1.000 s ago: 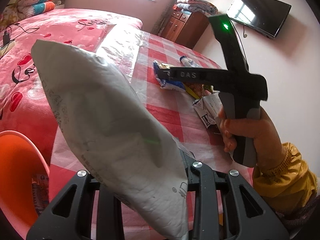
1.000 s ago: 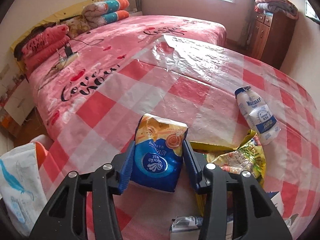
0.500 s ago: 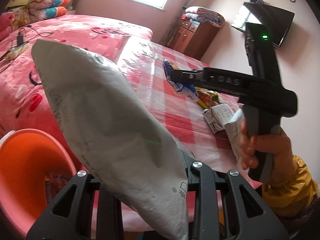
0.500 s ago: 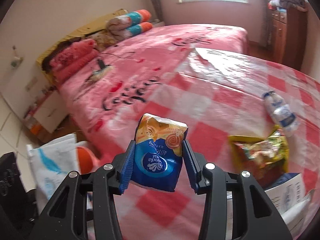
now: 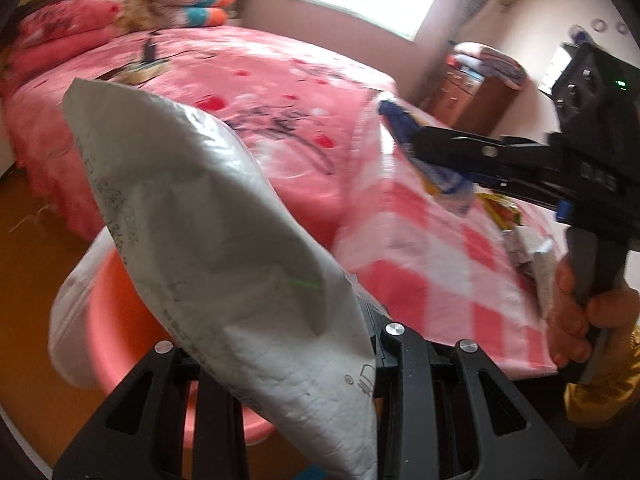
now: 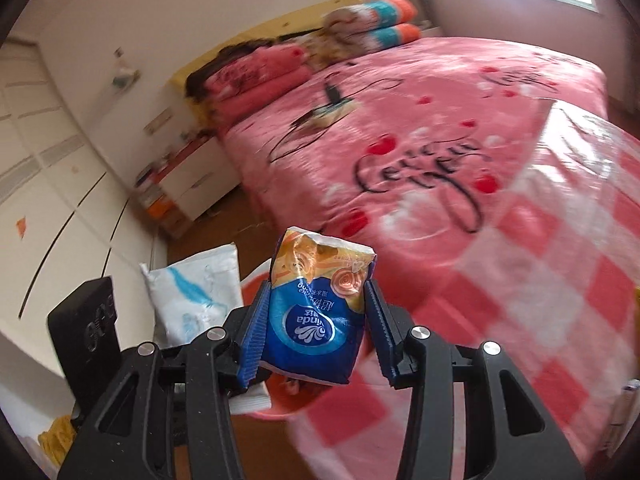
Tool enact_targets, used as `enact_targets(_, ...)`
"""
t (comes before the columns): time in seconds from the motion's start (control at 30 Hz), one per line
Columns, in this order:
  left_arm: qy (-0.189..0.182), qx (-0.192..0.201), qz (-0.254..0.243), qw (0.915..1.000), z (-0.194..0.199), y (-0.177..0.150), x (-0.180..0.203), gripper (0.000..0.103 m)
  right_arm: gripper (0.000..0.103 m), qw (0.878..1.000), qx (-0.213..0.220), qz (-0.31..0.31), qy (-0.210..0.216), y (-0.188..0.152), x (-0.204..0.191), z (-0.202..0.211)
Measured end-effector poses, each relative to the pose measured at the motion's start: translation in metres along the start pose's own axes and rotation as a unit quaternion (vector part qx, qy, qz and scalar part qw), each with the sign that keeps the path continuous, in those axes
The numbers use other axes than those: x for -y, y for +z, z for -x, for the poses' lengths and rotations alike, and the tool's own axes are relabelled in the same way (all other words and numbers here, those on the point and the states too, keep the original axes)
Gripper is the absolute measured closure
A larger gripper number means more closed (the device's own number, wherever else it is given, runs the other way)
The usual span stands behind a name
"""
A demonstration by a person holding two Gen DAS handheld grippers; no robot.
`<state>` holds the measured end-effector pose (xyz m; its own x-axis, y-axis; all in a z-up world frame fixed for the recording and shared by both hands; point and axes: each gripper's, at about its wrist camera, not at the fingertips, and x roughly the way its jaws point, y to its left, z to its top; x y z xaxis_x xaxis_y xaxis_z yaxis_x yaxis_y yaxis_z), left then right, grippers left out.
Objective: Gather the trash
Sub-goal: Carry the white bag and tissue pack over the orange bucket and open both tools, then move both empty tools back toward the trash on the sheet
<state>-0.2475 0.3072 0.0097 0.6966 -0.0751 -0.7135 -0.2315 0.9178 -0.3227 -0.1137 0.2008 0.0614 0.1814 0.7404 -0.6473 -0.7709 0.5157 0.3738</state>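
Observation:
My left gripper is shut on a large white crinkled bag that fills the middle of the left wrist view and hides the fingertips. Below the bag sits an orange bin with a white liner, on the floor by the table. My right gripper is shut on a blue and orange tissue pack, gripped between its blue pads above the bin. The left wrist view shows the right gripper with that pack, and the hand holding it. The white bag shows left of the pack.
The table with its red and white checked cloth lies to the right, with a yellow wrapper and crumpled paper on it. A pink bed stands behind. White cupboards line the left wall, above a brown floor.
Both grippers have swung left off the table with their loads still held. The orange bin has come under them, and the table trash has slid to the right edge of view.

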Motion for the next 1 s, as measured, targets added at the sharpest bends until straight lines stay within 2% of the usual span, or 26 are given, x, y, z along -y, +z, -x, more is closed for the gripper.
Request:
enact_targets(0.1,0.020,-0.003,0.020,0.9996,0.000,-0.005,-0.019,0.069,0.053,1.000,-0.013,0.014,0.010,-0.002,-0.016,-0.017)
enact_targets(0.13,0.032,-0.007,0.025,0.9992,-0.003,-0.005,-0.023,0.060,0.050,1.000,-0.019,0.017,0.014,-0.002,-0.021,-0.024)
enact_targets(0.17,0.045,-0.011,0.027,0.9986,-0.005,-0.006,-0.027,0.041,0.038,0.999,-0.029,0.016,0.020,-0.004,-0.024,-0.033)
enact_targets(0.2,0.063,-0.016,0.030,0.9974,-0.008,-0.008,-0.032,0.034,0.032,0.999,-0.034,0.012,0.019,-0.005,-0.025,-0.039)
enact_targets(0.23,0.079,-0.024,0.034,0.9960,-0.011,-0.010,-0.038,0.030,0.023,0.999,-0.036,0.010,0.016,-0.006,-0.026,-0.043)
enact_targets(0.3,0.092,-0.031,0.039,0.9946,-0.013,-0.013,-0.044,0.027,0.018,0.999,-0.038,0.006,0.013,-0.012,-0.025,-0.043)
enact_targets(0.33,0.101,-0.031,0.041,0.9936,-0.013,-0.015,-0.047,0.022,0.015,0.999,-0.040,0.002,0.011,-0.014,-0.024,-0.043)
enact_targets(0.53,0.118,-0.022,0.047,0.9917,-0.010,-0.012,-0.057,0.019,0.011,1.000,-0.004,-0.004,-0.007,-0.023,-0.013,-0.019)
enact_targets(0.63,0.124,-0.016,0.041,0.9913,-0.007,-0.011,-0.054,0.019,0.008,1.000,0.025,0.000,0.000,-0.031,-0.010,-0.005)
enact_targets(0.87,0.111,-0.016,0.040,0.9928,-0.008,-0.007,-0.038,0.019,0.005,0.998,0.061,0.022,0.000,-0.054,-0.004,0.015)
enact_targets(1.0,0.108,-0.009,0.024,0.9938,-0.008,-0.003,-0.023,0.019,0.005,0.997,0.076,0.022,0.000,-0.062,-0.001,0.027)
